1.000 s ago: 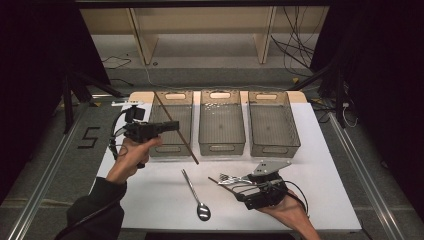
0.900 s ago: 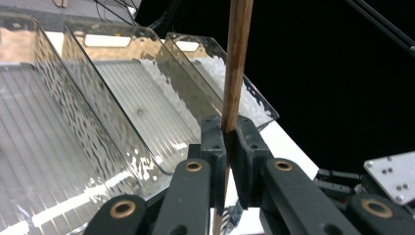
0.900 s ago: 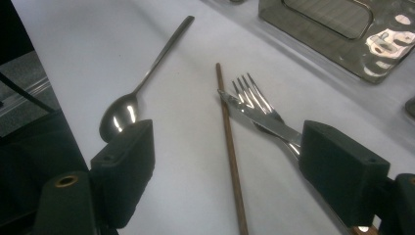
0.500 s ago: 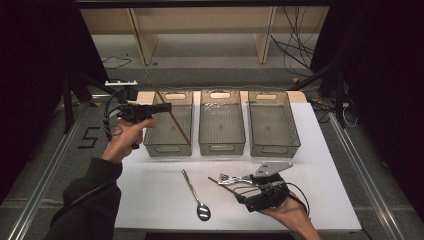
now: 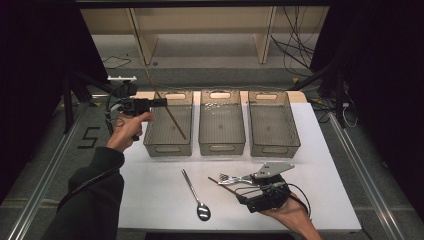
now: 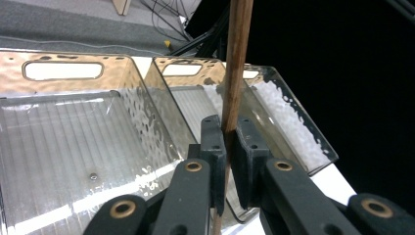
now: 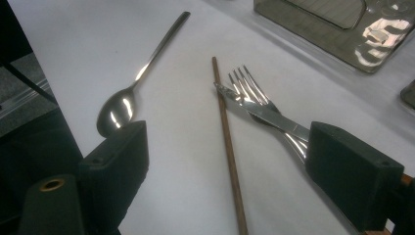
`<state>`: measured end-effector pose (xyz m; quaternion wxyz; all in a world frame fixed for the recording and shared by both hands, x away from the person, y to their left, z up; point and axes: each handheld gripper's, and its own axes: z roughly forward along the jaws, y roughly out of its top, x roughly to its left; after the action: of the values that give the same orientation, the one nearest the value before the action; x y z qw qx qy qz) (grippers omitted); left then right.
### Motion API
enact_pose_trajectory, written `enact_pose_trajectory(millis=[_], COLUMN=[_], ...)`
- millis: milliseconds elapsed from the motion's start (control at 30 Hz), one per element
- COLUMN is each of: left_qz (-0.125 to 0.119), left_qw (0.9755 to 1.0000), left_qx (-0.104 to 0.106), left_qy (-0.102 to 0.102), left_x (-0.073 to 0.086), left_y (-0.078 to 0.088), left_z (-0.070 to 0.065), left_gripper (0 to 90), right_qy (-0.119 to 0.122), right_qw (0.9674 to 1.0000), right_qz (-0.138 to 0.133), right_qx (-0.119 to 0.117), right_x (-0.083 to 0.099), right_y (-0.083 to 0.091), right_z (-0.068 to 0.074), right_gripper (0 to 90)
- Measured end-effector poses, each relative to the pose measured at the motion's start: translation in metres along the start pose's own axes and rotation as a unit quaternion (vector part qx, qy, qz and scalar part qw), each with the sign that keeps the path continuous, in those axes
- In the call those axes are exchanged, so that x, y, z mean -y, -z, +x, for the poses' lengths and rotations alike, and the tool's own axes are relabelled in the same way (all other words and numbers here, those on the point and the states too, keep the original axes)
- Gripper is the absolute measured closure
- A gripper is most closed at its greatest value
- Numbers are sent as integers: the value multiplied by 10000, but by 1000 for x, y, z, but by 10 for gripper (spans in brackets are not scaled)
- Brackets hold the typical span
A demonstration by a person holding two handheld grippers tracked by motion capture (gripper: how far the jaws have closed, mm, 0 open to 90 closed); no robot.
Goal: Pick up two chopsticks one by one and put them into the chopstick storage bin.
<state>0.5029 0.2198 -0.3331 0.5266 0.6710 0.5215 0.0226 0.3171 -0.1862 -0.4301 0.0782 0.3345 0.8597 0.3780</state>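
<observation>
The wooden chopstick (image 5: 165, 104) hangs tilted over the left bin (image 5: 169, 125), clamped in the left gripper (image 5: 159, 102). It should be lowered until its tip is inside before letting go. The right gripper (image 7: 227, 166) stands open at five o'clock; its view shows a second chopstick (image 7: 227, 147), fork (image 7: 252, 93) and knife (image 7: 264, 115).

The brown wooden chopstick (image 5: 165, 102) is thin and straight, slanted steeply over the leftmost clear bin (image 5: 168, 123), clamped mid-length in the left tool (image 6: 226, 147).
</observation>
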Motion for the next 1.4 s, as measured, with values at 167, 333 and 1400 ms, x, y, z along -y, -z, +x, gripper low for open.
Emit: enact_pose_trajectory(millis=[167,333,1400], left_qz=[154,261,900], left_qw=[9997,9993,9926], left_qx=[-160,-229,-666], left_qy=[40,141,462], left_x=[0,2,27], left_y=[-11,-20,-63], left_z=[6,12,25], left_gripper=[837,836,771], right_qy=[-10,-20,-4], right_qw=[10000,10000,10000], right_qz=[-7,-13,66], right_qx=[10,16,32], right_x=[1,2,5], right_y=[1,2,0], right_z=[-1,-2,-3], right_gripper=[172,173,175])
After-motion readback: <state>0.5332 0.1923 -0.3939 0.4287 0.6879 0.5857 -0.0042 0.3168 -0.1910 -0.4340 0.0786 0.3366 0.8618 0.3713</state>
